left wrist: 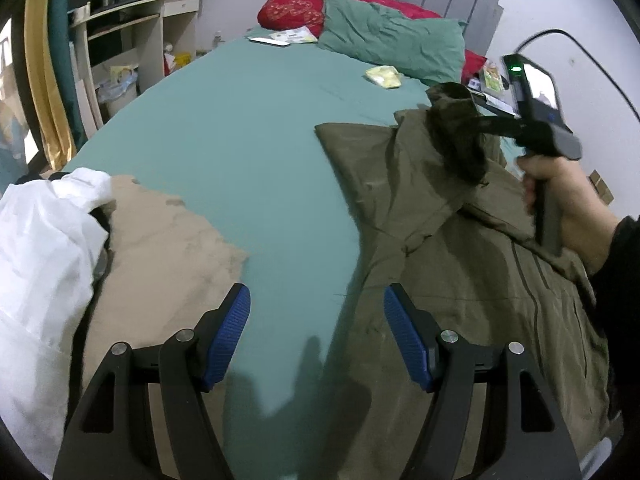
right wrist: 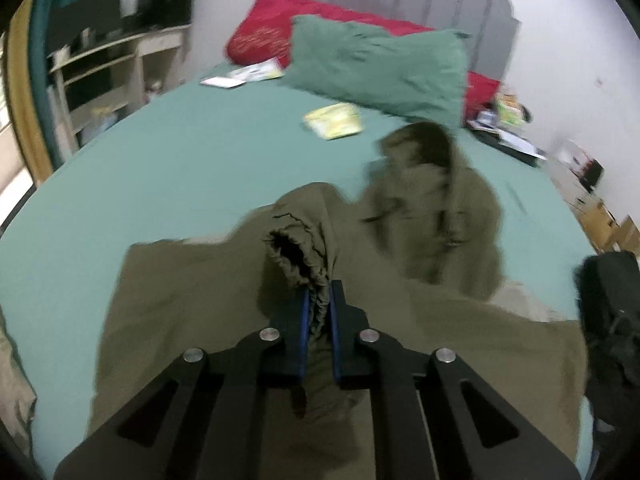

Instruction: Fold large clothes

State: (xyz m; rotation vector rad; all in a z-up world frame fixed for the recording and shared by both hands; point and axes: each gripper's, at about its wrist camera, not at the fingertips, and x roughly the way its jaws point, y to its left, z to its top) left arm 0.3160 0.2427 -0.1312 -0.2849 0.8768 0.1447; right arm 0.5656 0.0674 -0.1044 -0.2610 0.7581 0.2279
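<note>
An olive-green jacket [left wrist: 460, 264] lies spread on the teal bed sheet [left wrist: 240, 152], on the right of the left wrist view. My left gripper [left wrist: 317, 316] is open and empty above the sheet, just left of the jacket's edge. My right gripper [right wrist: 319, 308] is shut on the jacket's sleeve cuff [right wrist: 298, 252], which has an elastic gathered opening, and holds it lifted over the jacket body [right wrist: 200, 300]. In the left wrist view the right gripper [left wrist: 460, 128] holds that cuff above the jacket. The hood [right wrist: 432, 184] lies further back, blurred.
A beige garment [left wrist: 168, 248] and a white garment [left wrist: 44, 248] lie at the left. A teal pillow [left wrist: 396, 36], a red pillow [left wrist: 304, 0], a yellow packet [left wrist: 384, 77] and papers [left wrist: 288, 37] lie near the headboard. Shelves [left wrist: 132, 32] stand at left. A black item [right wrist: 608, 320] sits at right.
</note>
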